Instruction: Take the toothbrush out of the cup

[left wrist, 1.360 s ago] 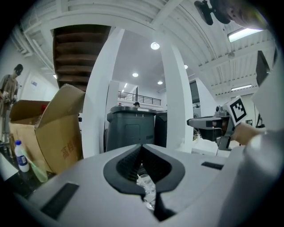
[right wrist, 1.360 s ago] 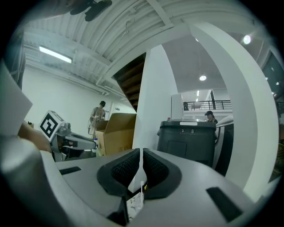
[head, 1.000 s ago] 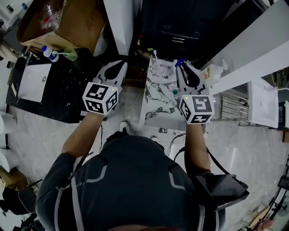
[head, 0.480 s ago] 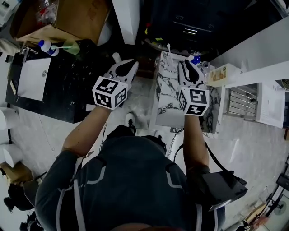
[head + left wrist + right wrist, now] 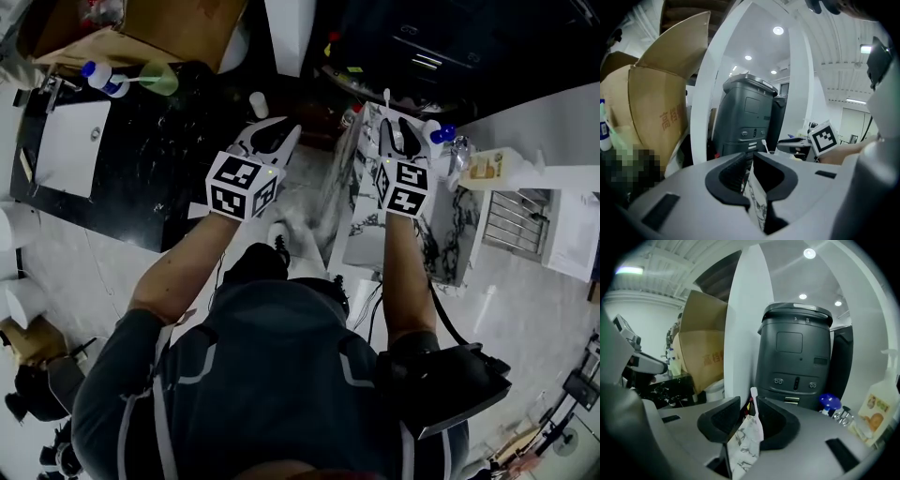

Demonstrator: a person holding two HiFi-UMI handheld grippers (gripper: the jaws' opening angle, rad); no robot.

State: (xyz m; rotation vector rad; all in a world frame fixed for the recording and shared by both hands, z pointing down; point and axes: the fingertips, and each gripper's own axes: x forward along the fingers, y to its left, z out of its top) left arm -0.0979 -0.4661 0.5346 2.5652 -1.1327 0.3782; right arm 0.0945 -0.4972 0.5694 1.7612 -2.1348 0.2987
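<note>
Toothbrush point(image 5: 753, 398) upright at marble table point(image 5: 743, 446) end

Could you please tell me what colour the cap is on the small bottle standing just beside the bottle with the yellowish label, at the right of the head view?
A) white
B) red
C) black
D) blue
D: the small bottle next to the yellow-labelled bottle has a bright blue cap, which also shows in the right gripper view.

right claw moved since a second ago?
Yes: right claw has advanced along the marble table toward its far end and the toothbrush; jaws opening, nothing gripped, toothbrush ahead in line with the gap.
</note>
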